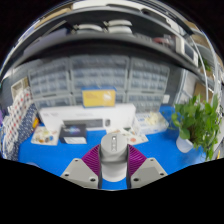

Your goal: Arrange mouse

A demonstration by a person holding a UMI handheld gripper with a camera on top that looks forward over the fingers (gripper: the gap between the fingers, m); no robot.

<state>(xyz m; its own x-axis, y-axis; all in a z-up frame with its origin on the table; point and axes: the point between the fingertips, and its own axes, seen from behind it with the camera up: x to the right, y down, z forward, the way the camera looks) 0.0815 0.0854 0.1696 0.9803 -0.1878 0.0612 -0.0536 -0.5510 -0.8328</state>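
A light grey computer mouse sits upright between my two fingers, its nose pointing away from me. My gripper is shut on it: both purple pads press against its sides. The mouse is held above the blue table surface, and its lower end is hidden by the fingers.
Beyond the fingers, a white keyboard-like device and small items lie on the blue table. A green plant stands to the right. A wall of small drawer bins with a yellow label runs behind, with shelving above.
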